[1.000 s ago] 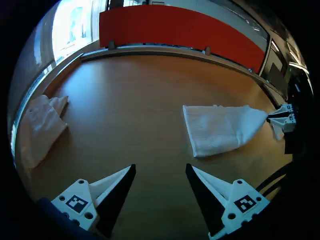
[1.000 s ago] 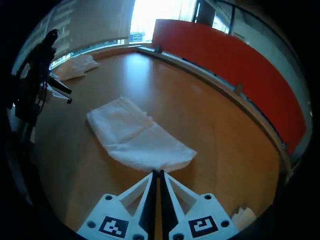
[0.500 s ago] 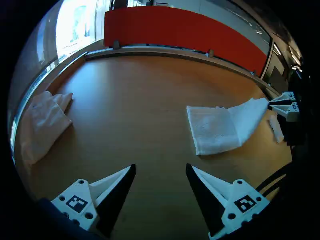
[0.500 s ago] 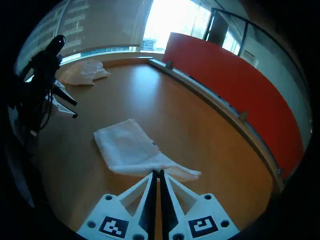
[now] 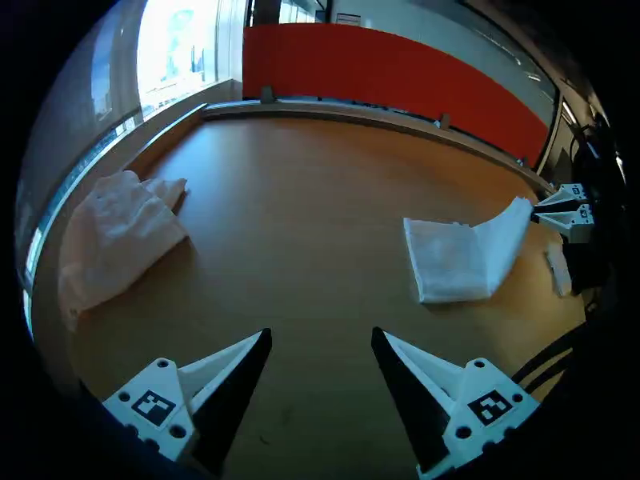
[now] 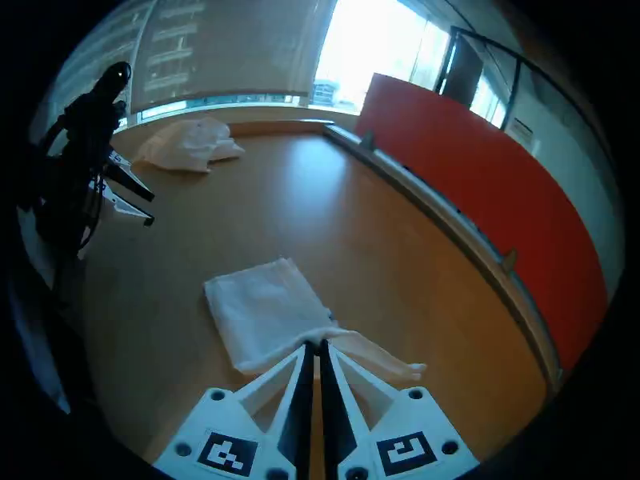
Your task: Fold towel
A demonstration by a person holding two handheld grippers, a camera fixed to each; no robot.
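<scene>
A white towel [image 5: 456, 260] lies partly folded on the wooden table [image 5: 304, 200]. Its right end is lifted off the wood and leans back over the flat part. In the left gripper view the right gripper [image 5: 544, 214] pinches that raised end at the far right. In the right gripper view the towel [image 6: 268, 316] lies just ahead of the right gripper [image 6: 314, 349], whose fingers are closed on the lifted edge. The left gripper [image 5: 320, 340] hovers open over bare wood, well short of the towel. In the right gripper view the left gripper [image 6: 132, 196] shows far off at the left, held by a dark-sleeved hand.
A second white towel [image 5: 120, 232] lies crumpled at the table's far left edge, also seen as a heap [image 6: 188, 144] near the window. A red partition [image 5: 400, 72] runs along the table's back edge. A small white scrap [image 5: 558, 268] lies near the right gripper.
The right gripper has lifted the towel's end and carried it back over the flat part, shortening the towel's footprint. The left gripper has stayed open and has turned slightly.
</scene>
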